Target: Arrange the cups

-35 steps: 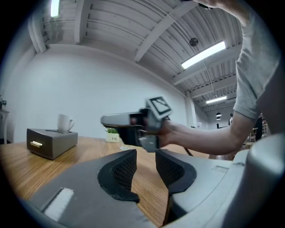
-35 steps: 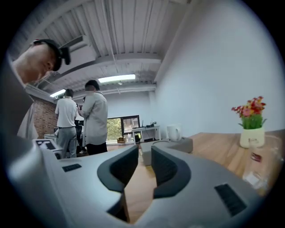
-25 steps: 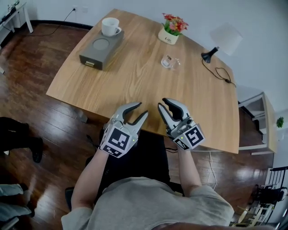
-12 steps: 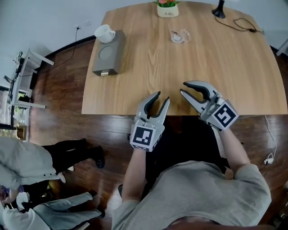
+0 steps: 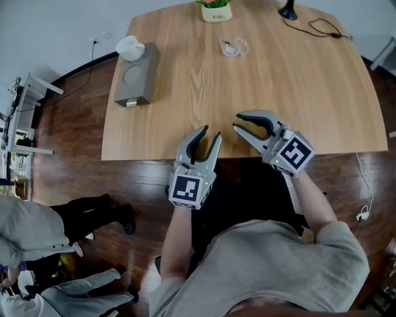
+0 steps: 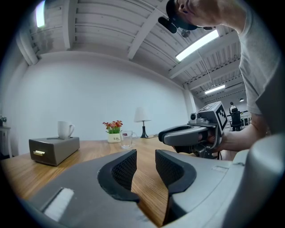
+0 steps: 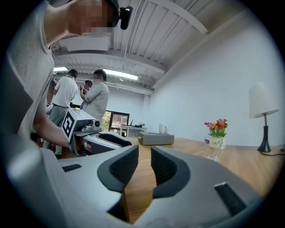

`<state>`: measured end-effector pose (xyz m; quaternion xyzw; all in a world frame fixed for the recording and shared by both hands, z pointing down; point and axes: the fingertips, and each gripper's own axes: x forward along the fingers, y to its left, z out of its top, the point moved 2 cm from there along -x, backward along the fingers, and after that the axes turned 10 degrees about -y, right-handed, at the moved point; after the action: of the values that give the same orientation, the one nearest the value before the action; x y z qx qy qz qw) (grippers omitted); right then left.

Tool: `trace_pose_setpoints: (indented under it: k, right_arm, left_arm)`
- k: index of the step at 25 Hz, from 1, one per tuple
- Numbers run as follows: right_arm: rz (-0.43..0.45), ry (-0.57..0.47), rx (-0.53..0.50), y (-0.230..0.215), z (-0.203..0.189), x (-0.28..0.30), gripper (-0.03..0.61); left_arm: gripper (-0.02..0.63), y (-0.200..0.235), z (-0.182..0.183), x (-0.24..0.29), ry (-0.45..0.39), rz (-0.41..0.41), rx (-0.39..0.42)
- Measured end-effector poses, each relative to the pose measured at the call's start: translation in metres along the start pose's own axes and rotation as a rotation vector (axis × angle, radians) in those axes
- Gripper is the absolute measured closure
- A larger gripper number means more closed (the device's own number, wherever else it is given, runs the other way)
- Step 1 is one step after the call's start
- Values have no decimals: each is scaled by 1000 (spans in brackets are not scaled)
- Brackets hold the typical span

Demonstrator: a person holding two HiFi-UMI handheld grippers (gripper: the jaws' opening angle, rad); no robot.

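Observation:
A white mug [image 5: 129, 47] stands on a grey box [image 5: 133, 77] at the table's far left. A clear glass cup [image 5: 234, 46] sits on the wood near the far edge. Both grippers hover over the table's near edge, far from the cups. My left gripper [image 5: 209, 132] points at the table, its jaws a narrow gap apart with nothing between. My right gripper [image 5: 236, 122] is angled leftward beside it, also slightly apart and empty. The left gripper view shows the mug [image 6: 65, 129], the glass [image 6: 127, 139] and the right gripper [image 6: 191, 133]. The right gripper view shows the mug [image 7: 163, 129] and the glass [image 7: 215, 153].
A potted flower [image 5: 216, 9] and a lamp base [image 5: 286, 11] with its cable [image 5: 325, 28] stand along the wooden table's [image 5: 204, 86] far edge. People stand behind the left side, seen in the right gripper view. Dark wood floor surrounds the table.
The head camera has swung, so the table sits differently in the picture. Both grippers stay at the near edge; the right one has sunk slightly. Neither jaw gap has changed.

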<state>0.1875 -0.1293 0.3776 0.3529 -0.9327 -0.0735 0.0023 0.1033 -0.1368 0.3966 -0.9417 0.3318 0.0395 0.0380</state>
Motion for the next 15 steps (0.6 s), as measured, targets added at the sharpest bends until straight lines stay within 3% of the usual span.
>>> trace_pose_setpoints:
  k: [7, 9, 11, 12, 13, 15]
  right_arm:
    - [-18, 13, -2, -13, -3, 2, 497]
    - [-62, 43, -37, -26, -7, 7, 453]
    - [-127, 80, -64, -53, -10, 7, 448]
    - [-162, 99, -72, -70, -11, 6, 415]
    - [-197, 118, -80, -89, -12, 4, 336]
    - [-263, 159, -99, -130, -16, 4, 311]
  left_arm:
    - [483, 0, 2, 4, -22, -8, -7]
    - [483, 4, 2, 0, -14, -4, -3]
    - [483, 4, 3, -1, -7, -3, 1]
    - [483, 2, 4, 0, -6, -6, 3]
    - [483, 1, 4, 1, -5, -11, 3]
    - [483, 1, 3, 3, -6, -18, 3]
